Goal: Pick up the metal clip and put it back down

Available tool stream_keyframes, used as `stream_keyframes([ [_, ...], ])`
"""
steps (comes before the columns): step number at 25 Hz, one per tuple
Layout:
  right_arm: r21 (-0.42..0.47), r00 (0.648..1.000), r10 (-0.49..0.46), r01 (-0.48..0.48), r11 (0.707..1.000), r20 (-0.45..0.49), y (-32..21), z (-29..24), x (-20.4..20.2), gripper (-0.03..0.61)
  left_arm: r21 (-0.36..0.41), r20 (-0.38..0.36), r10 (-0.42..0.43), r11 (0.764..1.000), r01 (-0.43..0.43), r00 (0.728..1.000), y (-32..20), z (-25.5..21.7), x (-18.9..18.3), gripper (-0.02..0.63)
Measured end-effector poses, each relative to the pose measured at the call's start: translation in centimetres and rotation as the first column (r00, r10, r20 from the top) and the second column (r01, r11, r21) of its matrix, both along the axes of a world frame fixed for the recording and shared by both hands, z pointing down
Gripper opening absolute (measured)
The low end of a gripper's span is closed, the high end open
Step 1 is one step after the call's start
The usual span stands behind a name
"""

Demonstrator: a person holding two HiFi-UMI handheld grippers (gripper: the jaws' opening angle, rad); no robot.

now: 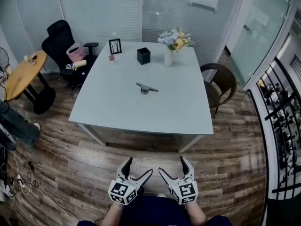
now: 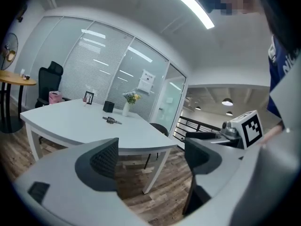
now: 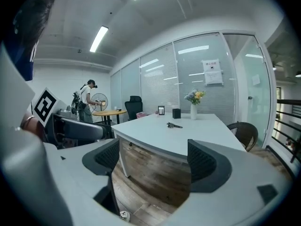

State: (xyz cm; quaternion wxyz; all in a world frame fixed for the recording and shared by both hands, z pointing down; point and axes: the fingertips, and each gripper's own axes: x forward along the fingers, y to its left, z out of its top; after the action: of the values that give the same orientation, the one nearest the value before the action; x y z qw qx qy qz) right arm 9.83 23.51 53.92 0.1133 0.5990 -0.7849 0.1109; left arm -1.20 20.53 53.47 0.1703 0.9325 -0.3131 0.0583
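The metal clip [image 1: 146, 88] lies on the white table [image 1: 117, 107], a little behind its middle. It shows small and far off in the left gripper view as the clip [image 2: 111, 120] and in the right gripper view as the clip [image 3: 174, 125]. Both grippers hang over the wooden floor, well short of the table's near edge. My left gripper [image 1: 139, 169] is open and holds nothing; its jaws stand wide apart around [image 2: 150, 157]. My right gripper [image 1: 172, 165] is open and empty too, gap around [image 3: 153, 159].
At the table's far side stand a black box [image 1: 143, 55], a white vase of flowers [image 1: 170, 48] and a small picture frame [image 1: 115, 46]. A black office chair [image 1: 61, 46] and a round wooden table [image 1: 21, 74] are left; a brown chair [image 1: 221, 84] is right. A person [image 3: 87, 102] stands far off.
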Motion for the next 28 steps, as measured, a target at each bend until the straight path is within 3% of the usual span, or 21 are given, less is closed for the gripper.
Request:
stream_keyframes([
  [12, 0.016, 0.996, 0.093, -0.093, 0.996, 0.006, -10.0, 0.2, -5.6, 0.426, 0.048, 0.039, 0.098, 0.994, -0.1, 0.994, -10.0, -1.0, -3.8, 0.437],
  [23, -0.023, 0.997, 0.076, -0.075, 0.997, 0.012, -14.5, 1.4, -7.0, 0.426, 0.001, 0.058, 0.05, 0.999, -0.05, 0.997, -14.5, 0.4, -7.0, 0.436],
  [28, -0.02, 1.0, 0.028, -0.028, 0.999, 0.007, -18.7, 1.8, -6.4, 0.422, 0.078, 0.088, -0.012, 0.997, 0.005, 0.996, -17.3, 0.1, -7.2, 0.434],
])
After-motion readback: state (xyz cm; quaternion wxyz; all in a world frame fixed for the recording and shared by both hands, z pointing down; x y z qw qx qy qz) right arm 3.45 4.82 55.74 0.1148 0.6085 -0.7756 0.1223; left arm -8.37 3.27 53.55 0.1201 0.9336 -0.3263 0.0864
